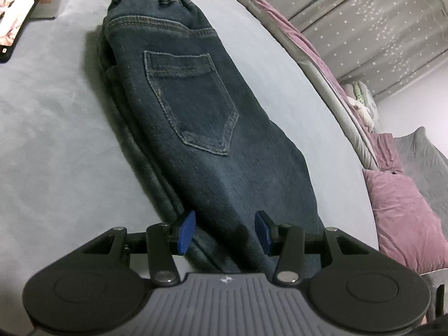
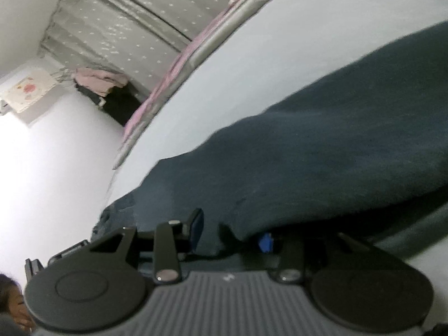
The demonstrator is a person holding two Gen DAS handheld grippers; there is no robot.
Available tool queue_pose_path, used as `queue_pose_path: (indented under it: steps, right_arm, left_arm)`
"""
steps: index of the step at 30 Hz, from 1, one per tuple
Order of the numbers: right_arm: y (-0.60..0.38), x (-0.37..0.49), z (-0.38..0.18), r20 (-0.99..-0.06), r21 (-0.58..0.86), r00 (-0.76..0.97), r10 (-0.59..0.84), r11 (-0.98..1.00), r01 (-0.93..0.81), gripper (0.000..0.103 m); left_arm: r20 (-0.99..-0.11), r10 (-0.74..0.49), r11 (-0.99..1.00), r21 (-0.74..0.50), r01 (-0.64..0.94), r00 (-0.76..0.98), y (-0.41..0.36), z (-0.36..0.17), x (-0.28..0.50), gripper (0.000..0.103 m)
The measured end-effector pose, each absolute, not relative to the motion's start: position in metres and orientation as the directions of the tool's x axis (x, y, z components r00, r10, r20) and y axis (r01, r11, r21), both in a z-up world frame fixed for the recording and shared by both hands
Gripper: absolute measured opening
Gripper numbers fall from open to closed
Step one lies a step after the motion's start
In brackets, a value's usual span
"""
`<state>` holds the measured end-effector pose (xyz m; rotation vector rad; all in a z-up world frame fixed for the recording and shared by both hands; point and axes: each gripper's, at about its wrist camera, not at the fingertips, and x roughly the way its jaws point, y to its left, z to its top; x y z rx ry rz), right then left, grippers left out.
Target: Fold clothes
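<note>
Dark blue jeans [image 1: 196,112] lie folded lengthwise on the pale grey bed cover [image 1: 56,140], back pocket up and elastic waistband at the far end. My left gripper [image 1: 225,232] is open at the near leg end, its blue pads astride the denim just above it. In the blurred right wrist view, the jeans [image 2: 308,154] run from the upper right down to my right gripper [image 2: 231,236]. That gripper is open with denim between its fingers. The cloth drapes over the right finger and hides most of its pad.
A screen [image 1: 16,8] showing a video lies on the bed at the far left. A pink blanket [image 1: 308,42] runs along the far bed edge, with a pink pillow [image 1: 406,218] and star-print curtains [image 1: 378,28] beyond. A person's head [image 2: 11,299] is at the lower left.
</note>
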<state>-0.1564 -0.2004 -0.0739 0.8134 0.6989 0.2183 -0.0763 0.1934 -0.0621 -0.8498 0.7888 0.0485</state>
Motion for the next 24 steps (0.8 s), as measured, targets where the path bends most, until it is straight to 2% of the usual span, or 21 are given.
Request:
queue_pose_path:
  steps: [6,8,11,13,19,24]
  right_arm:
    - [-0.197,-0.157,-0.073,-0.444,0.761,0.781,0.438,0.644,0.072,0.042]
    - [-0.201,-0.16,-0.074,-0.461,0.749,0.78,0.424,0.657,0.085,0.038]
    - [-0.205,-0.164,-0.074,-0.482,0.73,0.778,0.402,0.675,0.104,0.016]
    - [-0.207,-0.165,-0.071,-0.475,0.733,0.783,0.402,0.673,0.099,0.012]
    - [-0.225,-0.169,-0.038,-0.395,0.791,0.819,0.416,0.607,0.074,0.011]
    - [-0.235,-0.164,-0.017,-0.377,0.818,0.82,0.43,0.57,0.077,0.011]
  left_arm:
    - [-0.638,-0.262,0.668,-0.661,-0.341,0.724,0.196,-0.062,-0.078,0.045]
    - [-0.638,-0.258,0.665,-0.662,-0.345,0.726,0.196,-0.062,-0.078,0.045]
    - [-0.637,-0.252,0.664,-0.662,-0.349,0.729,0.196,-0.061,-0.078,0.045]
    - [-0.639,-0.254,0.666,-0.66,-0.348,0.726,0.196,-0.062,-0.078,0.045]
    - [-0.636,-0.266,0.65,-0.673,-0.353,0.724,0.198,-0.064,-0.076,0.047]
    - [-0.559,-0.321,0.502,-0.785,-0.363,0.764,0.206,-0.078,-0.078,0.047]
